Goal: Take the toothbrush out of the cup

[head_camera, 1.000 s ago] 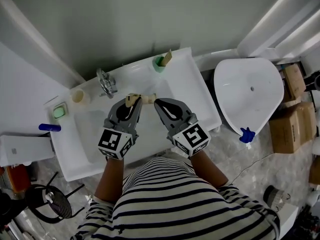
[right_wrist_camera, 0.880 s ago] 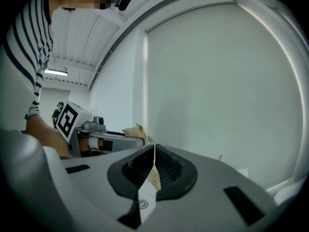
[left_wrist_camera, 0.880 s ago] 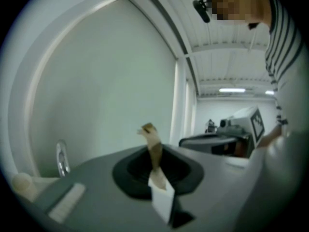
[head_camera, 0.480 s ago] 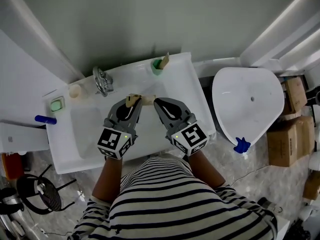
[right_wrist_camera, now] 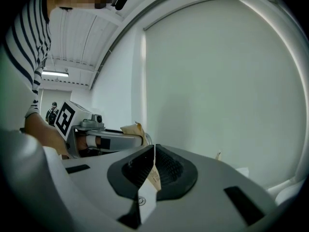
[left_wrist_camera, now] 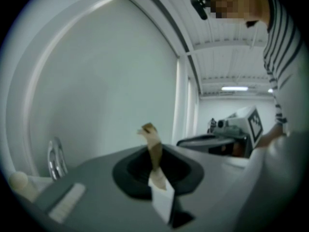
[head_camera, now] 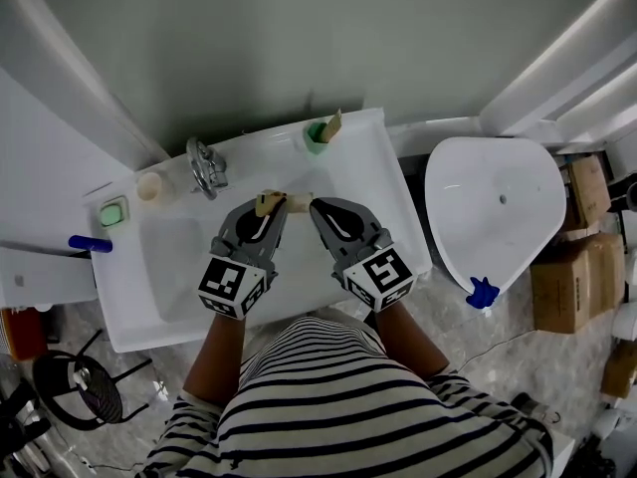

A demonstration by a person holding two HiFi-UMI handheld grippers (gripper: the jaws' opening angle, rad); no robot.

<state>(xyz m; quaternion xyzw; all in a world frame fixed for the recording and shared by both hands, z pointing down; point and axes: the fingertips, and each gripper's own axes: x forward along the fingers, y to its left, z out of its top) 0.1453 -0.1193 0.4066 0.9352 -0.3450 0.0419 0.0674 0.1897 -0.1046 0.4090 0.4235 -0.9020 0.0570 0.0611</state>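
Note:
A green cup [head_camera: 317, 134] stands at the back rim of the white sink [head_camera: 398, 217], with a tan stick-like item [head_camera: 333, 120] poking out of it. Over the basin, in front of the cup, I hold a small tan and white paper packet [head_camera: 282, 202] between both grippers. My left gripper [head_camera: 267, 205] is shut on its tan end [left_wrist_camera: 153, 146]. My right gripper [head_camera: 313, 205] is shut on its thin white and tan edge [right_wrist_camera: 153, 173]. What the packet contains is hidden. In the right gripper view the left gripper [right_wrist_camera: 137, 140] shows close by.
A chrome faucet [head_camera: 202, 164], a small beige cup [head_camera: 149, 186], a green soap dish [head_camera: 114, 212] and a blue item [head_camera: 90, 244] sit along the sink's left side. A toilet [head_camera: 493, 202] stands to the right, with cardboard boxes [head_camera: 587, 212] beyond it. A wall rises behind the sink.
The head view has shifted slightly. Both grippers stay shut on the packet over the basin, with no clear motion between them.

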